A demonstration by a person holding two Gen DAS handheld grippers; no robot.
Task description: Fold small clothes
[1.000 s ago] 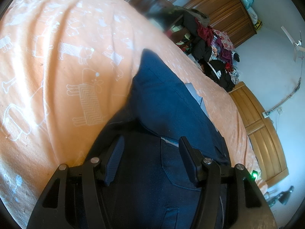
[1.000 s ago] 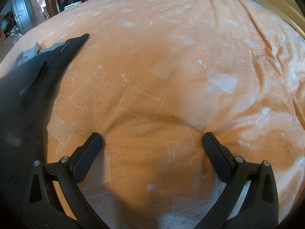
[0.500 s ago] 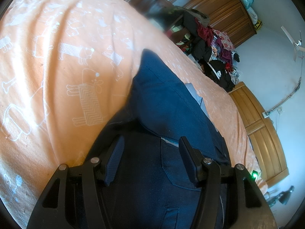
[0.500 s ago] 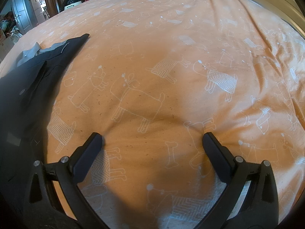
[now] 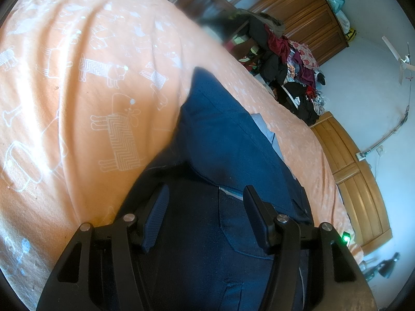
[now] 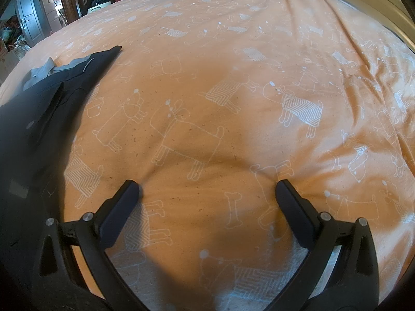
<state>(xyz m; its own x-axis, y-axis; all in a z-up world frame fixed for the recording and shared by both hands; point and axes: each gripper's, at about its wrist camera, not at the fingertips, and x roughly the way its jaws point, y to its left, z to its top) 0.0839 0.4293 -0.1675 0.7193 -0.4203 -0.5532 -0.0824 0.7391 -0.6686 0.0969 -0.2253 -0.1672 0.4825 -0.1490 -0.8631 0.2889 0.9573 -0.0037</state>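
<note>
**Still on the bed: dark garment partly folded, both tools spread**

Underneath everything lies the orange bedspread [image 6: 233, 83], printed with white line-drawn dogs and bones, and it fills most of both views. At the far side of the room stand wooden wardrobes [image 5: 298, 7], with a heap of mixed clothes [image 5: 293, 70] piled in front of them.

On the bedspread rests the dark blue garment [image 5: 223, 134], one layer folded back over the rest so that a stitched pocket shows on the lower layer; a pale grey lining peeks out at its far edge. From the right wrist it appears along the left side [image 6: 39, 108].

Over the garment hangs the left gripper [image 5: 205, 202], its jaws apart with nothing between them. Beside the garment, the right gripper [image 6: 207, 189] stands wide apart, its fingertips [image 6: 131, 188] pressing into bare bedspread.
</note>
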